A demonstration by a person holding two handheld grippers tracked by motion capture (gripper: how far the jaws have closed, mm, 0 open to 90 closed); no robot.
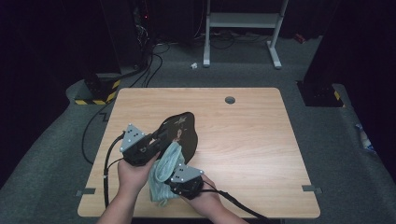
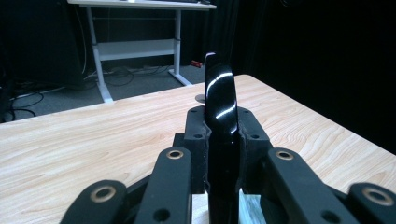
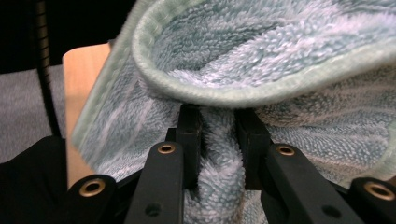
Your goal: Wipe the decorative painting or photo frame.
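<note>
While both grippers grip, one black plate meets one pale green towel.
Left gripper clamps the plate's edge, held on edge; right gripper pinches the towel, which touches the plate just ahead of it.

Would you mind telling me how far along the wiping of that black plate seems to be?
Both grasps look done: the left gripper is clamped on the black plate, held on edge, and the right gripper pinches the pale green towel. In hand: the towel touches the plate's face. Left: the wiping itself and setting both down on the table; cleanliness can't be judged.
</note>
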